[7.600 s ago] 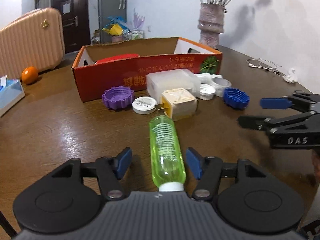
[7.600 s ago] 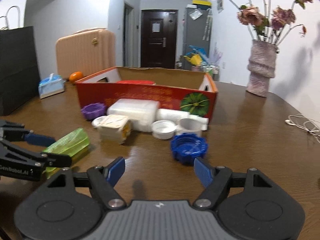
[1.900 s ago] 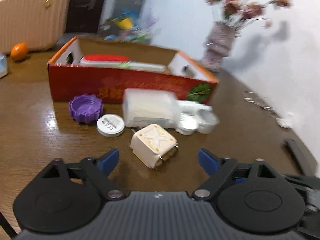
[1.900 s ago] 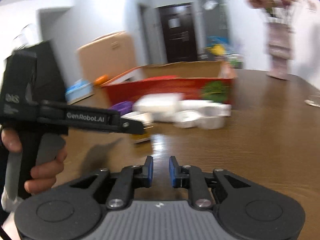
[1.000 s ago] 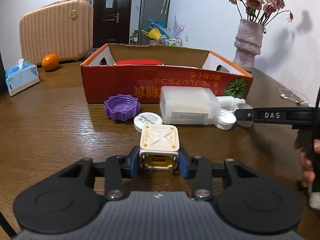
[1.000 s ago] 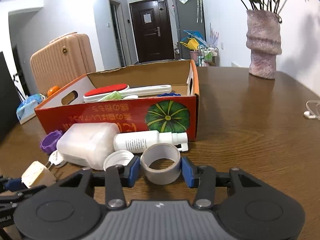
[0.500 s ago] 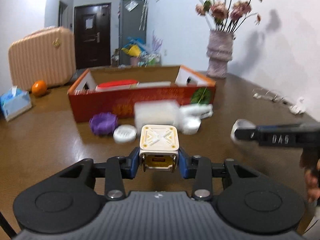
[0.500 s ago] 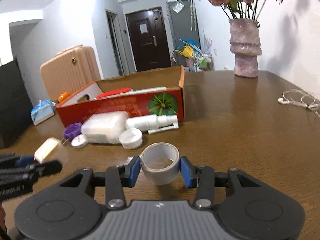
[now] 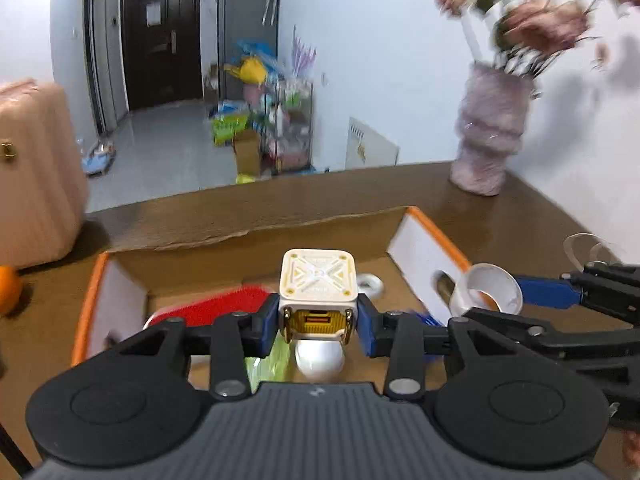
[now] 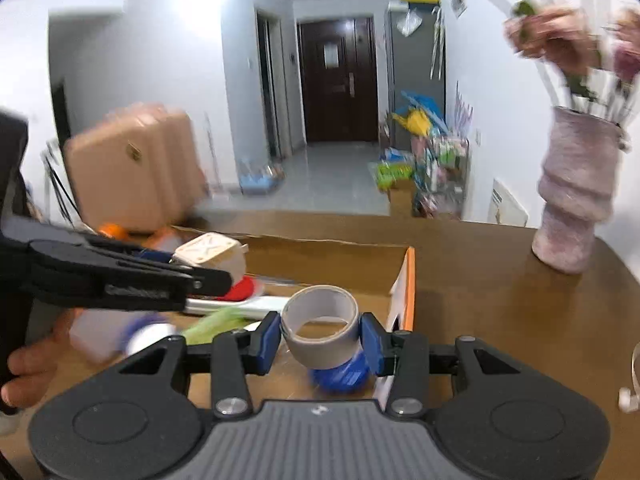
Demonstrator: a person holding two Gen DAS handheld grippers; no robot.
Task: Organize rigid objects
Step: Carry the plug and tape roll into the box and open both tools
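My left gripper (image 9: 318,322) pinches the cube charger (image 9: 318,282) by its flat sides, over the cardboard box (image 9: 256,232). It seems light and stiff. At three o'clock, my right gripper (image 10: 320,336) squeezes the tape roll (image 10: 320,322); its rim could slip.

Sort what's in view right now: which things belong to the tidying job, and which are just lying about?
Job:
- cream cube-shaped plug adapter, in the left claw
- grey tape roll, in the right claw
- orange-edged cardboard box below both
- blue ridged plastic cap in the box

Lying about:
- pink ribbed vase
- pink suitcase
- orange fruit
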